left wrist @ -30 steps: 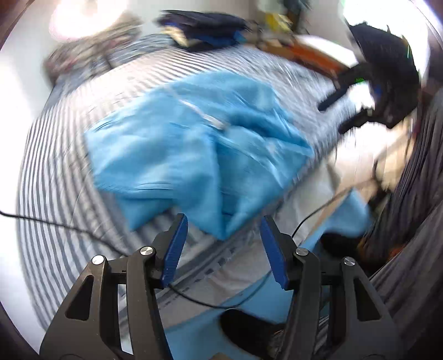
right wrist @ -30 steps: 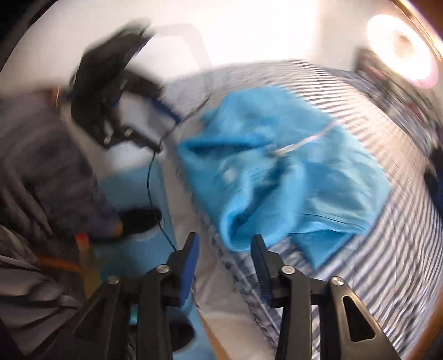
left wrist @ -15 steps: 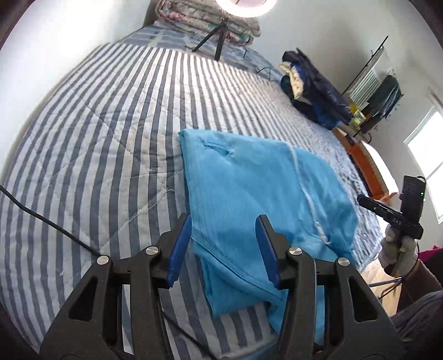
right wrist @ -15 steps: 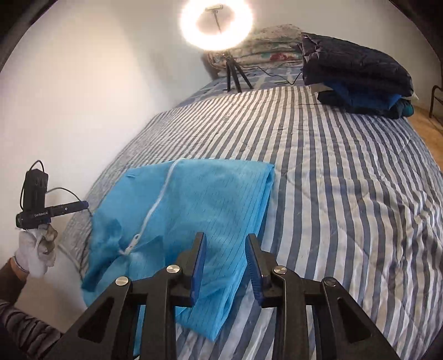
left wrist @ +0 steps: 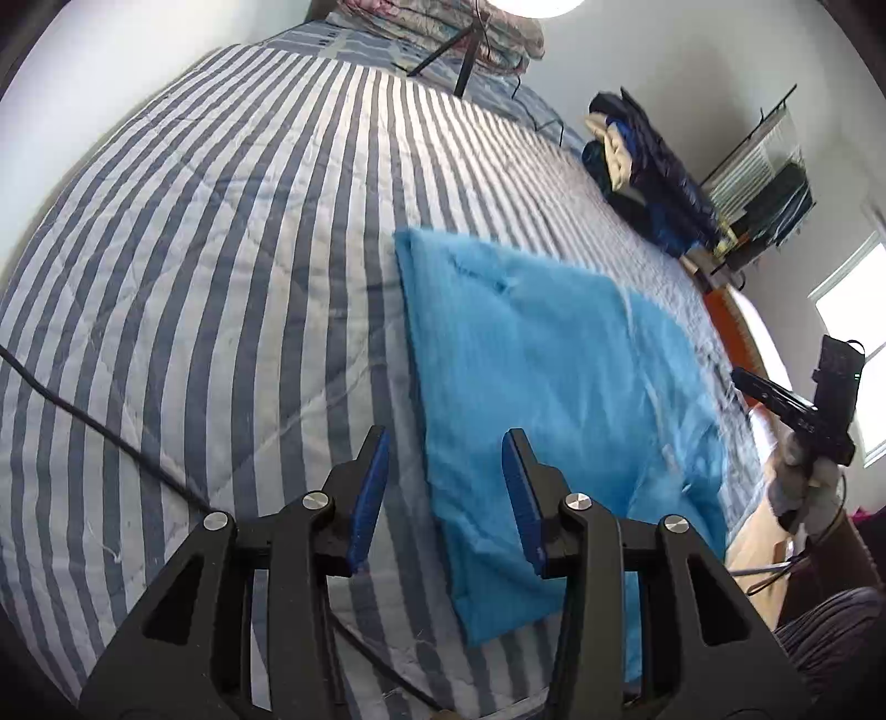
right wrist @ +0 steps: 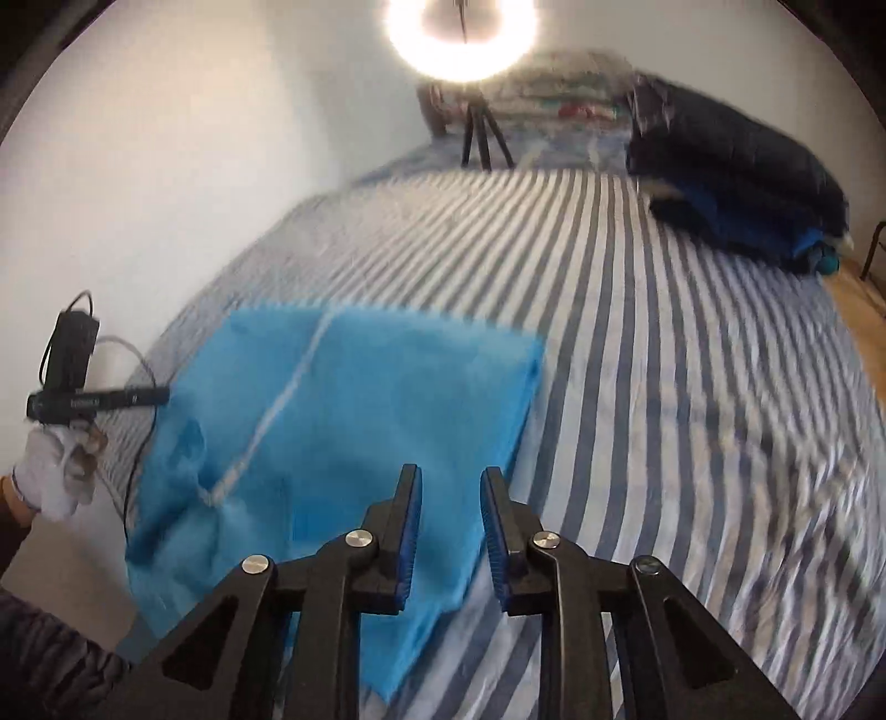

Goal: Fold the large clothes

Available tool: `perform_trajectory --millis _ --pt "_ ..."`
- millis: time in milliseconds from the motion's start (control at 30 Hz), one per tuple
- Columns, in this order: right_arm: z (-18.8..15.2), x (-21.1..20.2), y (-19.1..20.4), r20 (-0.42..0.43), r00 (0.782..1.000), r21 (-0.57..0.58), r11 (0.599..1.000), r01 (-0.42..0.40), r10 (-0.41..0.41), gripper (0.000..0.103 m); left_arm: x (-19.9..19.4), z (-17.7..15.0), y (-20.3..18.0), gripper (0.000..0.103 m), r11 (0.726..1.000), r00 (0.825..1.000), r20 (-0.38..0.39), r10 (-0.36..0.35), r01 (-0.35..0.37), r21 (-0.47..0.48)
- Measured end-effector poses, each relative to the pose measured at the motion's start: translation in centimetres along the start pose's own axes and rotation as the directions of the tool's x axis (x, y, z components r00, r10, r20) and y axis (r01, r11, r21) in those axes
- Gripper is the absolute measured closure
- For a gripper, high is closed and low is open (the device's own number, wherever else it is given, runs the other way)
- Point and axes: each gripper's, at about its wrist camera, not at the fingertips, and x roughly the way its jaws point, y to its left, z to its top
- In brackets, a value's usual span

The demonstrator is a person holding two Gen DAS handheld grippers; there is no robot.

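A large light-blue garment (left wrist: 542, 387) lies spread on the striped bed; it also shows in the right wrist view (right wrist: 354, 421), with a white drawstring (right wrist: 277, 421) across it. My left gripper (left wrist: 446, 487) is open and empty above the garment's near left edge. My right gripper (right wrist: 451, 526) is open and empty above the garment's near right edge. In the left wrist view the right gripper's body (left wrist: 803, 410) hangs beyond the garment's right side. In the right wrist view the left gripper's body (right wrist: 83, 393) is at the garment's left side.
The blue-and-white striped quilt (left wrist: 221, 249) covers the bed. A pile of dark clothes (right wrist: 736, 166) lies at the far right. A ring light on a tripod (right wrist: 462, 33) and folded bedding (left wrist: 443, 22) stand at the head. A black cable (left wrist: 99, 432) crosses the quilt.
Both grippers swung up from the bed's near edge to face along the bed. The garment went from a crumpled heap to lying flatter. Both grippers stayed open.
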Motion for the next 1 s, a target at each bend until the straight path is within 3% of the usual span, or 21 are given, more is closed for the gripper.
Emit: perform_trajectory --millis 67,200,367,500,567,600,633,700,800,900,1000 --pt "1.9 1.4 0.3 0.019 0.999 0.010 0.999 -0.033 0.033 0.077 -0.1 0.9 0.3 0.060 0.999 1.000 0.008 -0.025 0.026 -0.035" --pt "4.5 6.3 1.7 -0.038 0.998 -0.018 0.999 -0.045 0.045 0.076 1.1 2.4 0.5 0.054 0.996 0.999 0.006 -0.049 0.049 -0.077" --pt "3.7 11.1 3.4 -0.148 0.989 -0.100 0.995 -0.019 0.004 0.076 2.7 3.6 0.8 0.054 0.995 0.999 -0.015 -0.052 0.051 -0.089" --pt "2.9 11.2 3.5 -0.178 0.984 -0.109 0.994 -0.004 -0.016 0.076 3.1 3.7 1.5 0.047 0.991 0.998 -0.027 -0.061 0.057 -0.123" --pt "3.3 9.4 2.8 -0.154 0.988 -0.064 0.998 -0.030 0.020 0.073 2.7 3.6 2.1 0.040 0.985 0.996 -0.022 -0.087 0.083 -0.151" --pt "3.2 7.9 2.0 -0.125 0.991 -0.021 0.998 -0.052 0.049 0.064 2.4 3.4 2.6 0.038 0.981 0.994 -0.022 -0.103 0.098 -0.166" --pt "3.1 6.7 1.1 -0.100 0.993 0.013 0.998 -0.068 0.069 0.048 2.2 3.4 3.0 0.036 0.975 0.992 -0.025 -0.127 0.120 -0.187" --pt "2.1 4.6 -1.0 -0.064 0.993 0.085 0.992 -0.093 0.099 0.033 2.4 3.4 3.9 0.035 0.955 0.982 -0.040 -0.184 0.169 -0.243" --pt "0.2 3.6 -4.3 -0.093 0.980 0.203 0.967 -0.156 0.178 0.033 3.0 3.0 5.5 0.035 0.921 0.961 -0.069 -0.266 0.232 -0.314" --pt "-2.9 3.5 -8.1 -0.112 0.958 0.365 0.907 -0.209 0.265 0.032 4.0 2.4 6.6 0.035 0.887 0.941 -0.093 -0.327 0.271 -0.374" --pt "-5.4 4.0 -9.8 -0.111 0.933 0.458 0.851 -0.258 0.342 0.032 4.8 1.8 7.1 0.035 0.863 0.925 -0.089 -0.369 0.305 -0.403"
